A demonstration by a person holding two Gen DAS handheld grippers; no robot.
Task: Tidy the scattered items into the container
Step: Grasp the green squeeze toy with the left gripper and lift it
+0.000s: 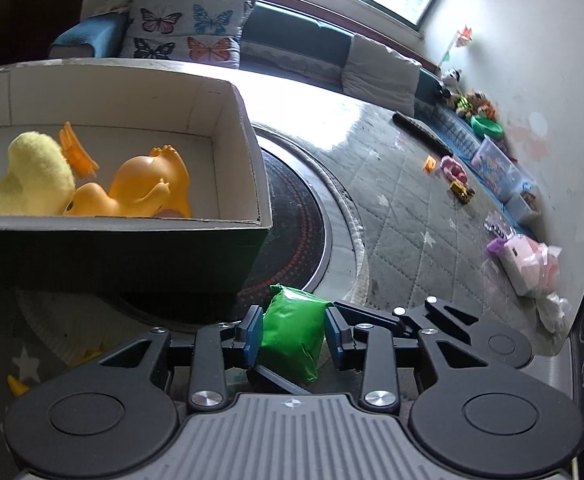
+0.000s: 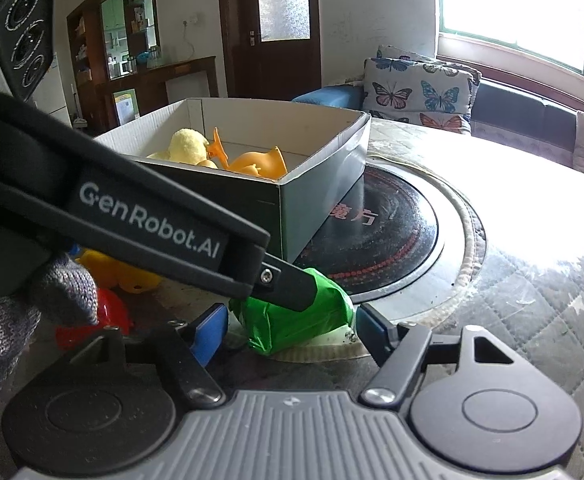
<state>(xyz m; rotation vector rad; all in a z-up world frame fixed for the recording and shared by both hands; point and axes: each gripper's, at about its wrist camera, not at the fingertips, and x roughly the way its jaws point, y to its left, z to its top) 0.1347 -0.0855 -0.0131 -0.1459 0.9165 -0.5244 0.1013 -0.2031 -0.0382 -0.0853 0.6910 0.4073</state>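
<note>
- The small green plastic-wrapped packet [image 1: 292, 334] lies on the table just in front of the dark cardboard box with white inside [image 1: 248, 140].
- The left gripper [image 1: 293, 330] has the packet between its blue pads; I cannot tell if they press it.
- The right gripper [image 2: 292, 330] is open around the packet.
- A fluffy yellow plush toy [image 1: 32, 176] and an orange rubber duck [image 1: 140, 188] lie in the box.
</note>
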